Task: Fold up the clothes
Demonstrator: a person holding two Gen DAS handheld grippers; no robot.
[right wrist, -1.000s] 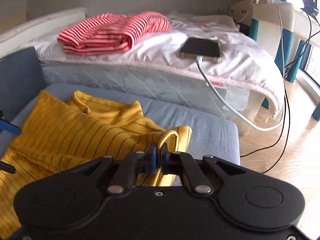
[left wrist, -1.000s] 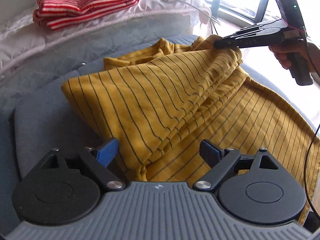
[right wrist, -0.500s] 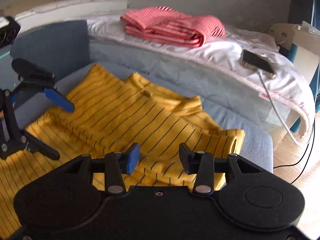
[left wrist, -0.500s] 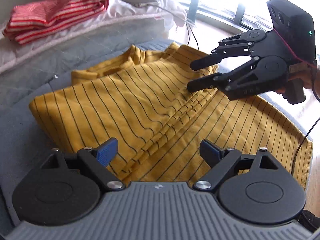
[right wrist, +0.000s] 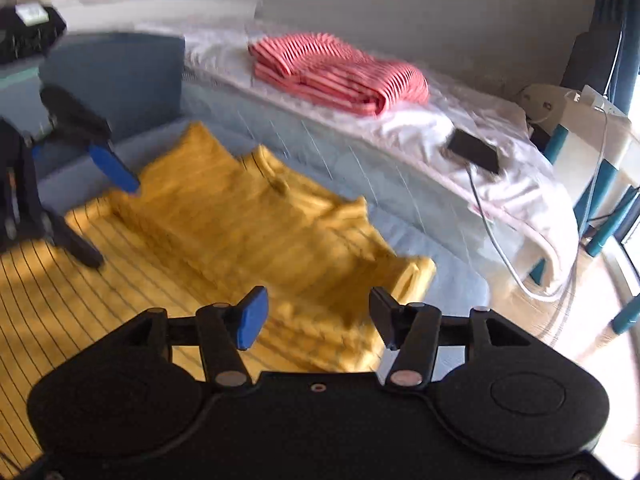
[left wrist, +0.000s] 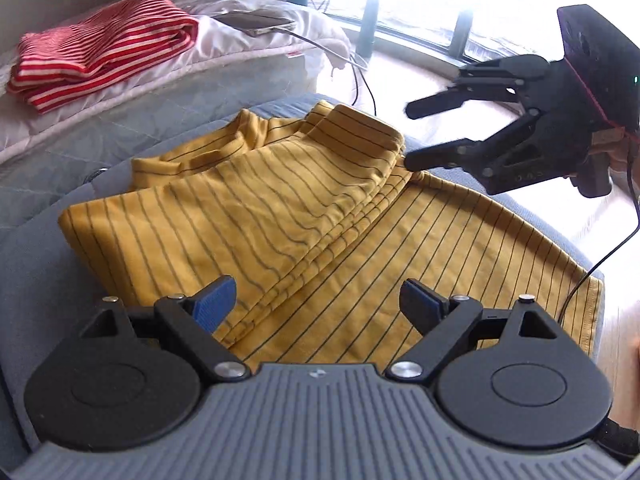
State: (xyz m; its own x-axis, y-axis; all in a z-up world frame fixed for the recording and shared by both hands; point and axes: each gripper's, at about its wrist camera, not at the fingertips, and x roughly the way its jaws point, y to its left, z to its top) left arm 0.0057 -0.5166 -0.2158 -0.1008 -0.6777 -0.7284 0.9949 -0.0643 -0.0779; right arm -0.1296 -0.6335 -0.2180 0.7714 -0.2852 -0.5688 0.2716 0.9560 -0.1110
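Observation:
A yellow shirt with thin dark stripes point(left wrist: 304, 216) point(right wrist: 224, 232) lies on a blue-grey cushion, one side folded over the middle in a ridge of pleats. My left gripper point(left wrist: 316, 304) stands open just above the shirt's near edge, nothing between its fingers. My right gripper point(left wrist: 412, 136) point(right wrist: 316, 316) is open too, hovering at the far right corner of the fold, free of the cloth. In the right wrist view the left gripper point(right wrist: 88, 200) shows at the left edge, over the shirt.
A folded red-and-white striped garment point(left wrist: 100, 48) point(right wrist: 340, 72) rests on the white bed behind. A phone point(left wrist: 252, 22) point(right wrist: 474, 152) with a white cable point(right wrist: 496, 236) lies on the bed. The blue-grey cushion point(left wrist: 36, 264) carries the shirt; wooden floor and a window lie to the right.
My right gripper let go of the shirt's folded side, which dropped flat over the middle, then opened wider and drew back. My left gripper stayed open.

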